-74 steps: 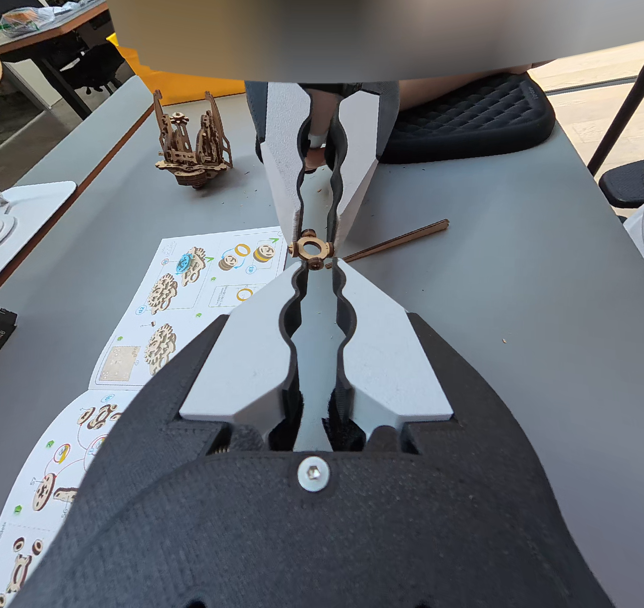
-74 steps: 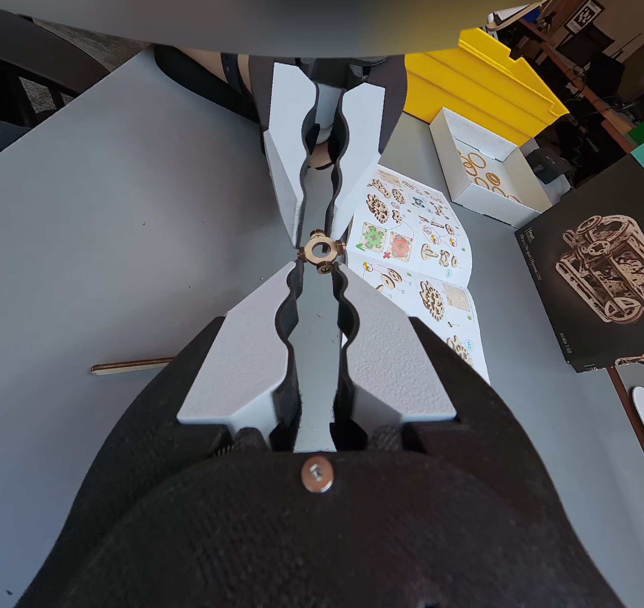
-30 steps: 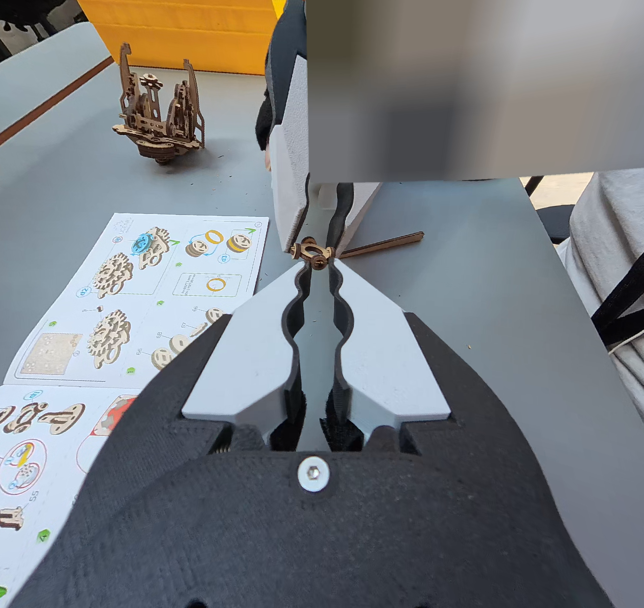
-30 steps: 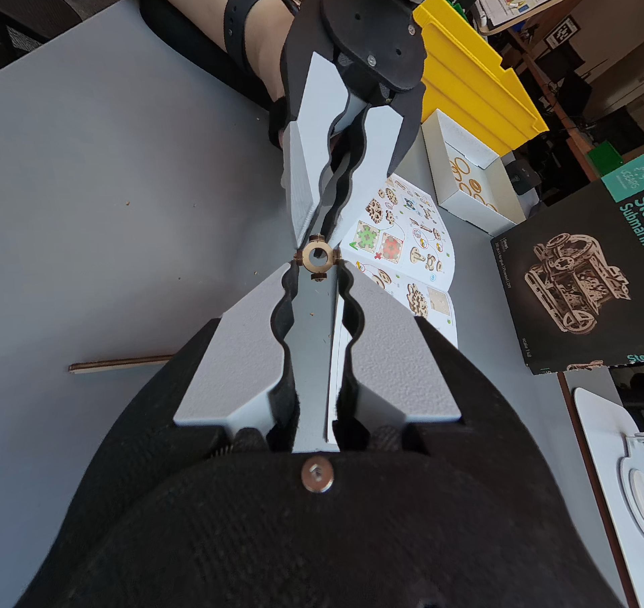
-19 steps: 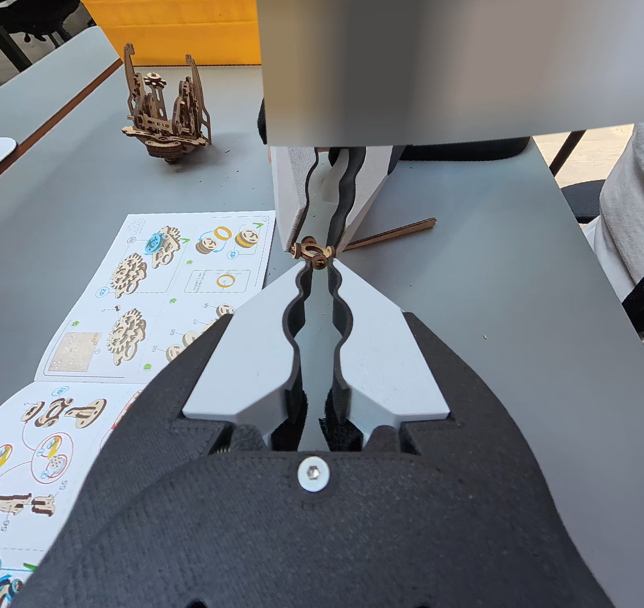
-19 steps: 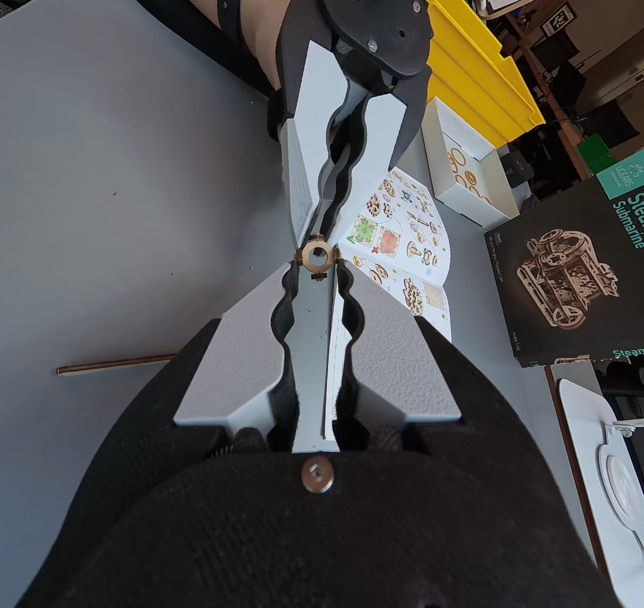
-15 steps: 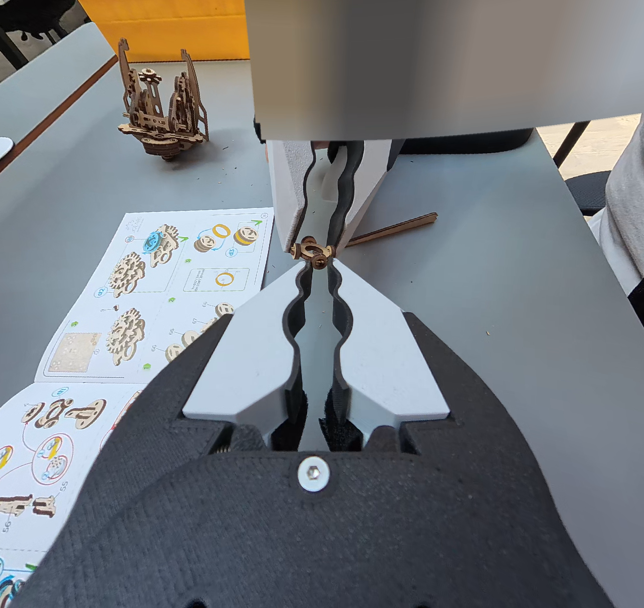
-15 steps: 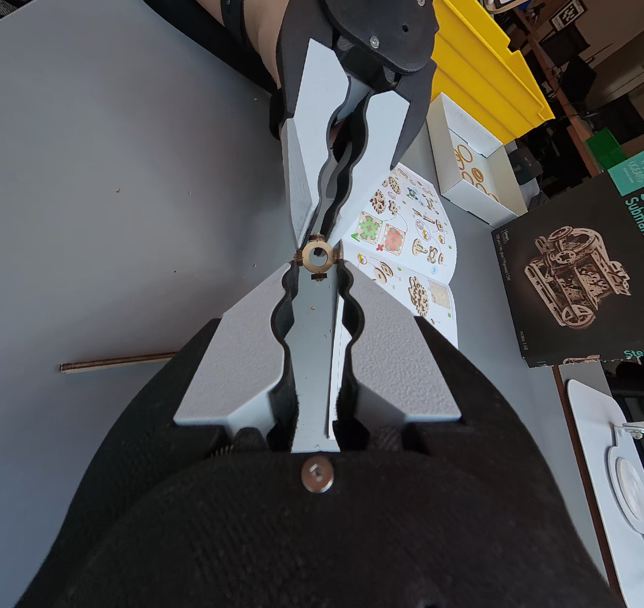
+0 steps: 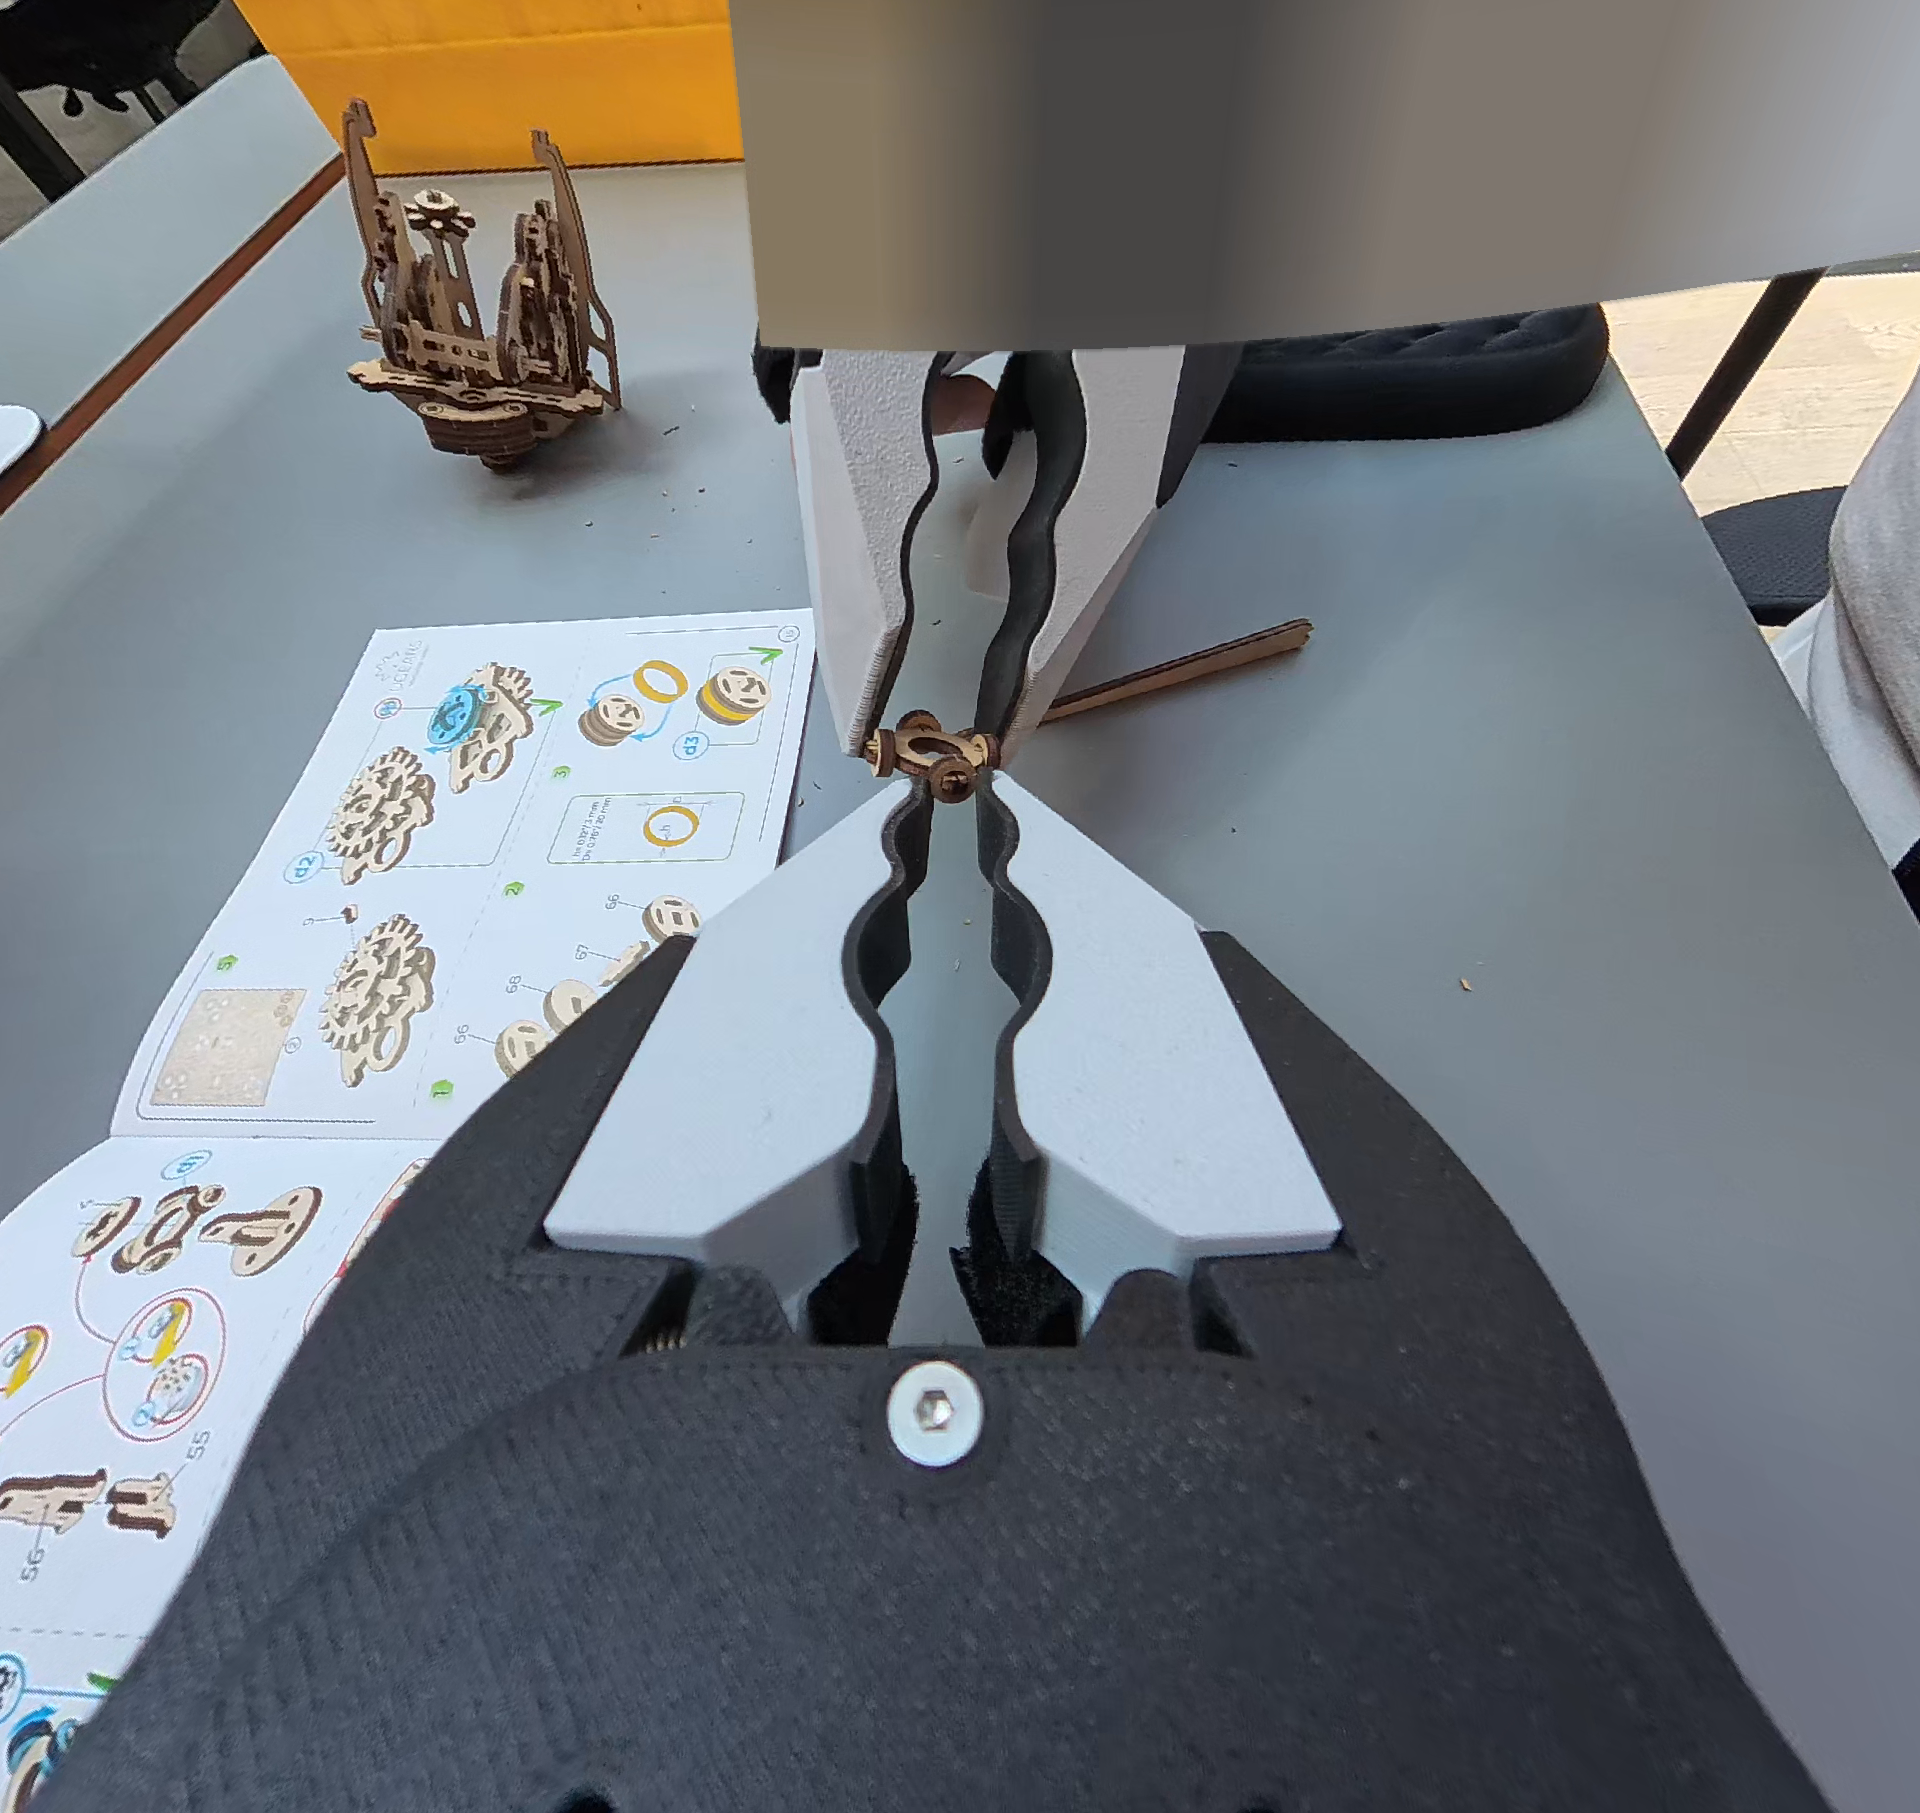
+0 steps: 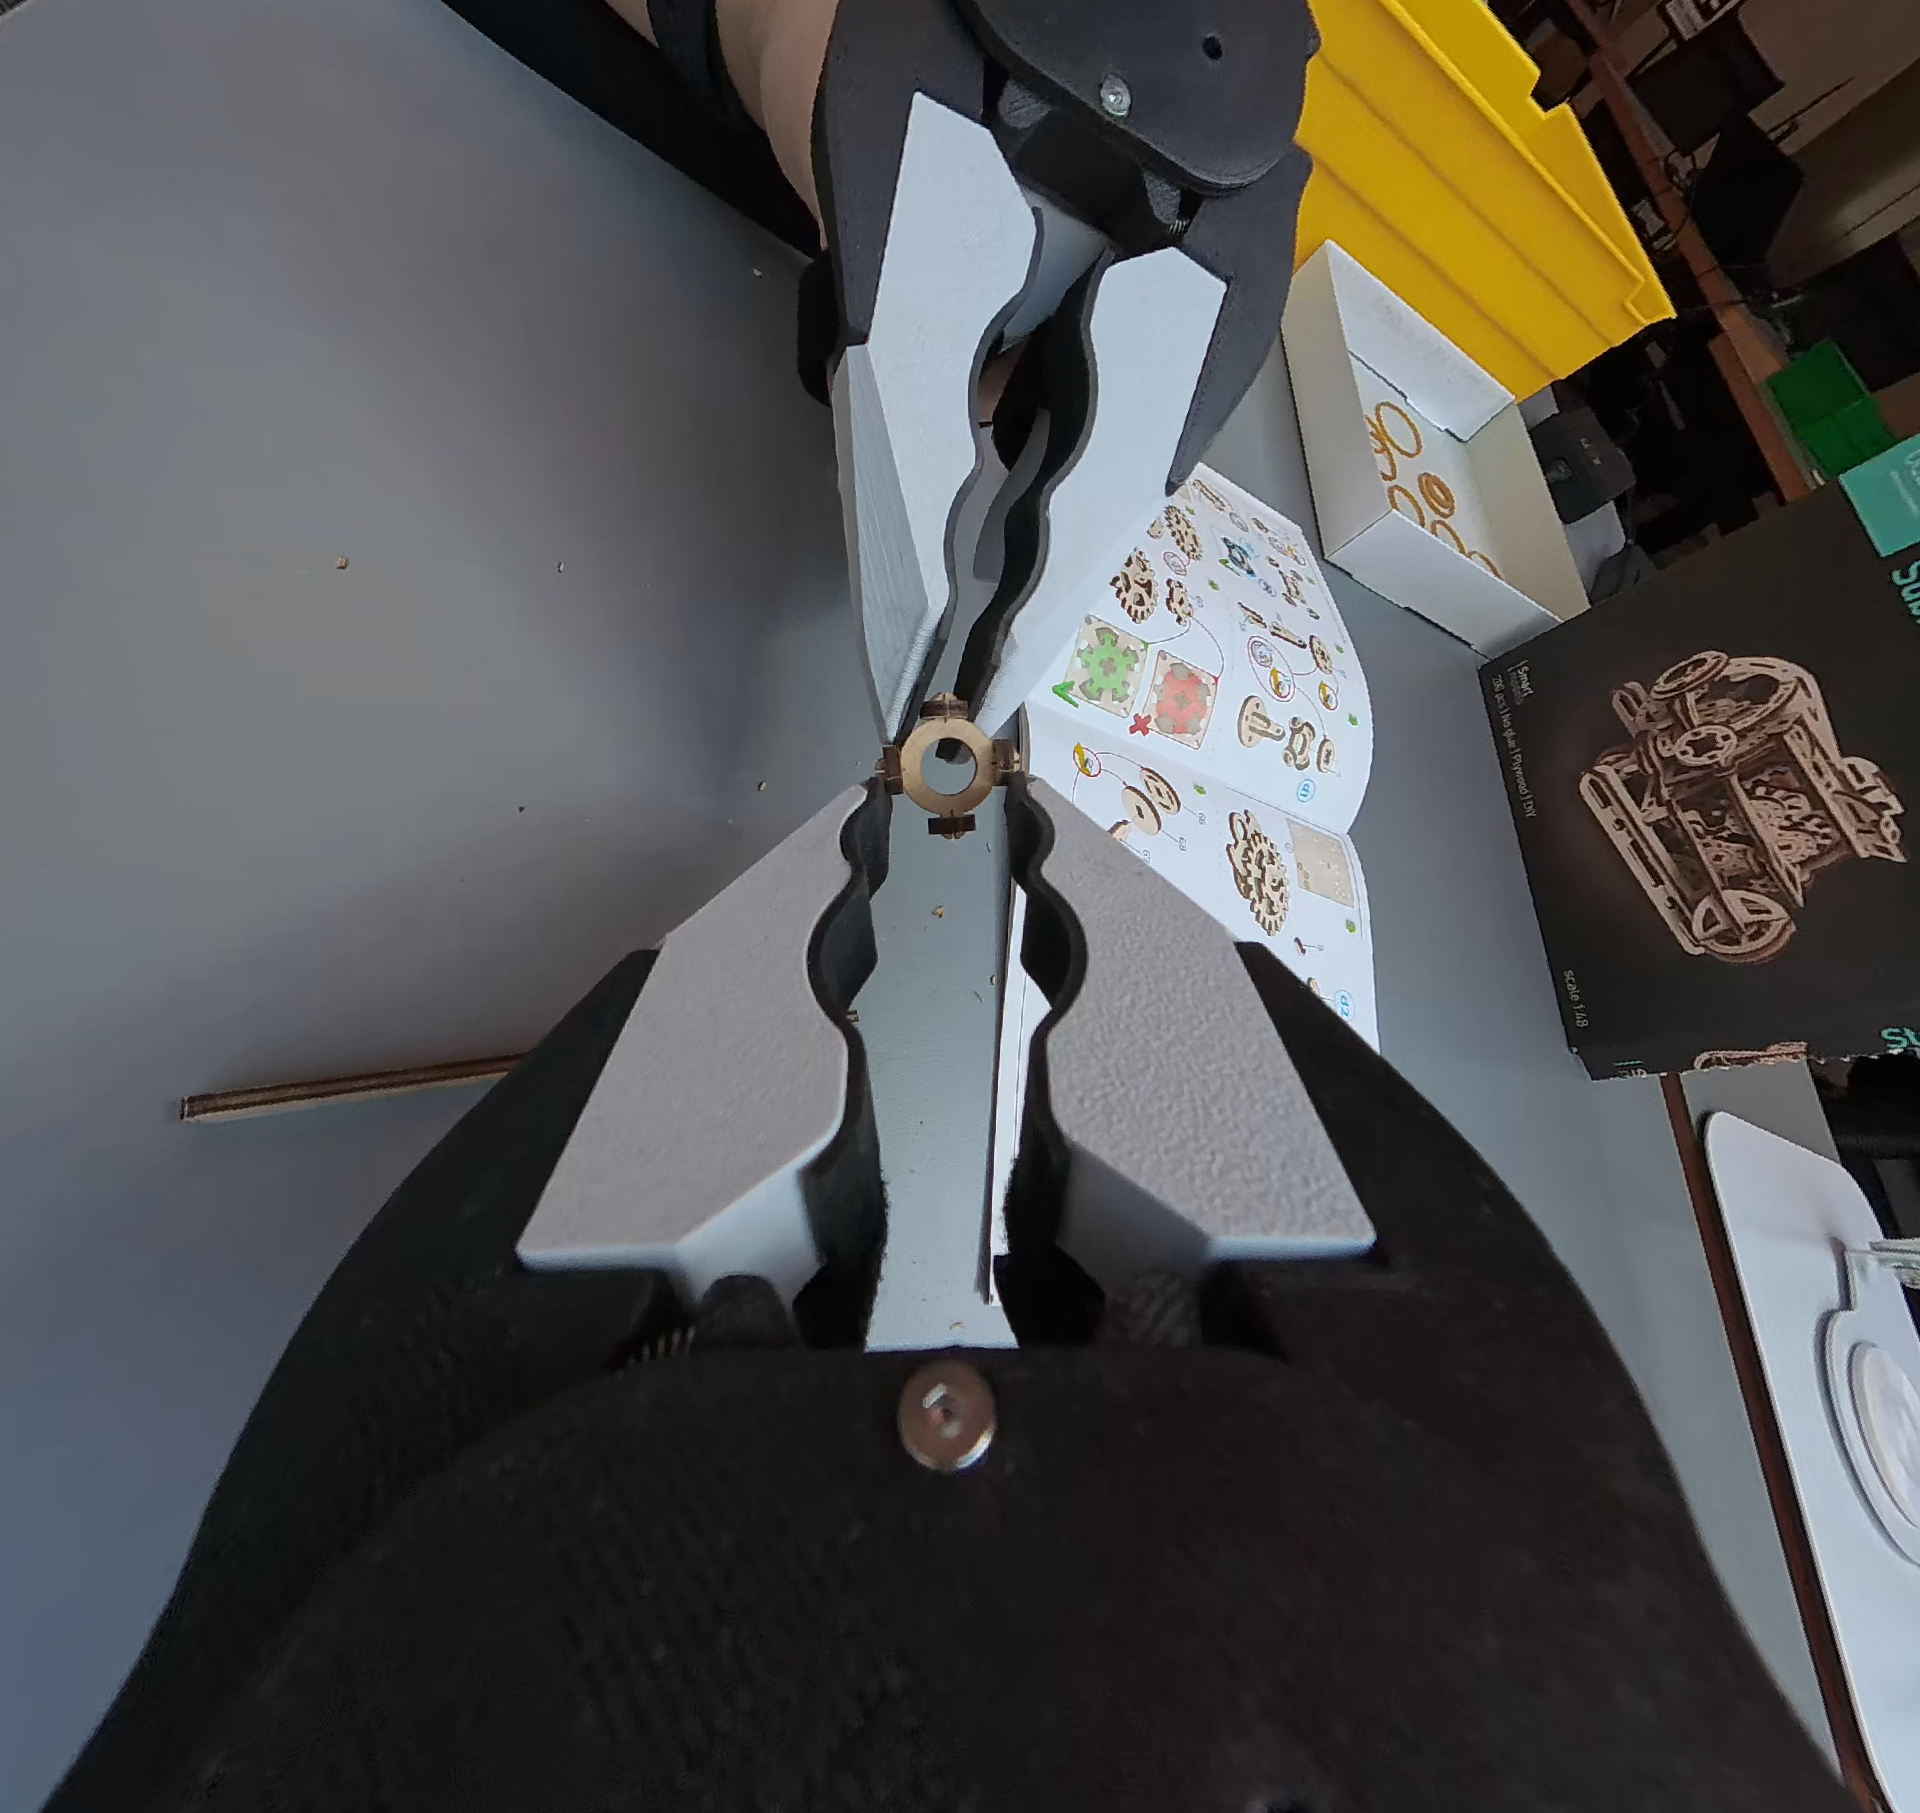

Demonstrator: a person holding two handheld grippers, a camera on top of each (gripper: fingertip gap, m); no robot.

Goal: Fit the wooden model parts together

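Through my left camera, my left tongs are nearly closed, their tips pinching one peg of the small wooden ring, which hangs in the air above the grey counter. My right tongs come in from the far side, tip to tip with the left, and grip the same ring by its side pegs. Beneath them to the left lies the open instruction sheet. Farther back on the counter stands a half-built wooden model, with a yellow bin behind it. A thin wooden strip lies flat beyond the tongs, to the right.

Through my right camera, my right tongs are closed to a narrow gap that the ring fills, its hole facing me and a peg touching each tip. My left tongs reach down from above and clamp the ring's top peg. The instruction sheet lies just to the right, then a black box and an open white box. The wooden strip lies on the counter to the left.
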